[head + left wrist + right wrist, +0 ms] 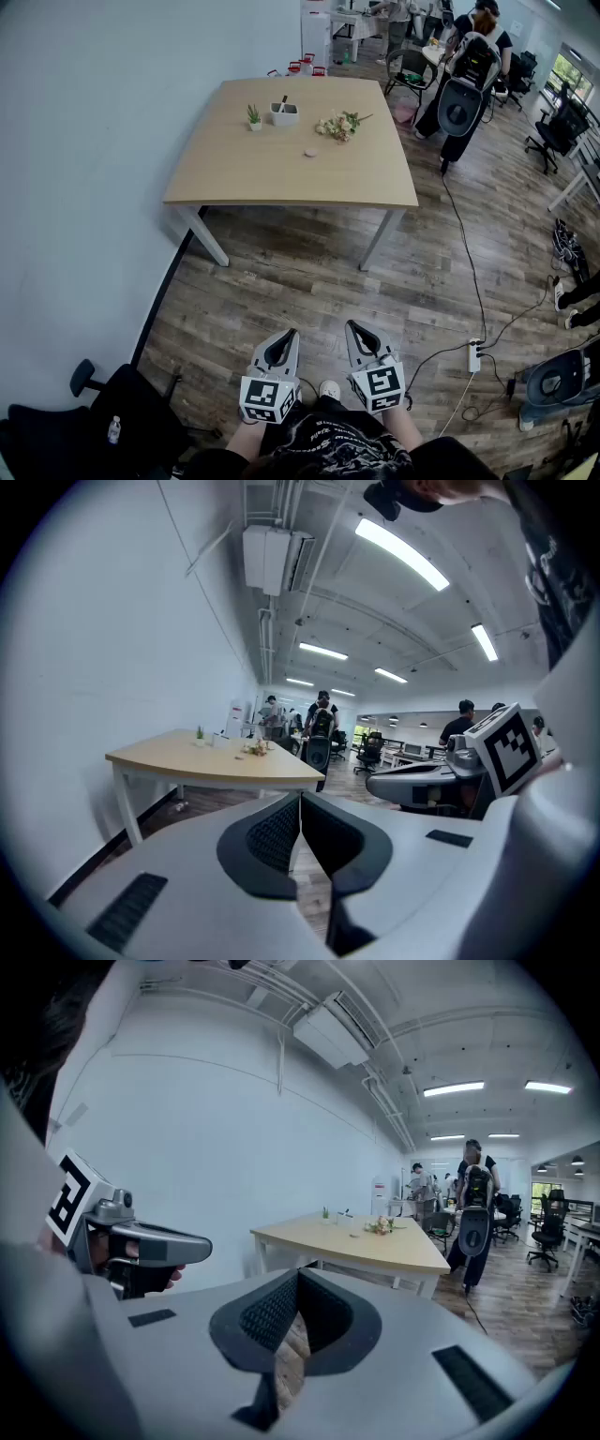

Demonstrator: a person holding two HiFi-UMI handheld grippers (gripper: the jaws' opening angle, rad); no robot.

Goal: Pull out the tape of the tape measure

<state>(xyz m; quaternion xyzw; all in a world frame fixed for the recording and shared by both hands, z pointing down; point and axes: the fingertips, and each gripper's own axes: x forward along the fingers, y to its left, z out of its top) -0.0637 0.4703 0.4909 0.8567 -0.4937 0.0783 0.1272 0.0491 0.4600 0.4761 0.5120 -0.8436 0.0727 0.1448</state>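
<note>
The left gripper (284, 339) and the right gripper (359, 331) are held side by side close to the body, over the wooden floor (309, 272). They are well apart from the desk (281, 183) at 12 o'clock. In each gripper view the jaws are seen pressed together, with nothing between them. On the desk, a small potted plant (253, 116), a white pot (284, 113) and a bunch of flowers (339, 125) are set toward the far edge. At 7 o'clock of the flowers a small round pale object (310, 153) is seen; it may be the tape measure, but it is too small to be told. A power strip (475, 356) lies at 3 o'clock of the right gripper.
</note>
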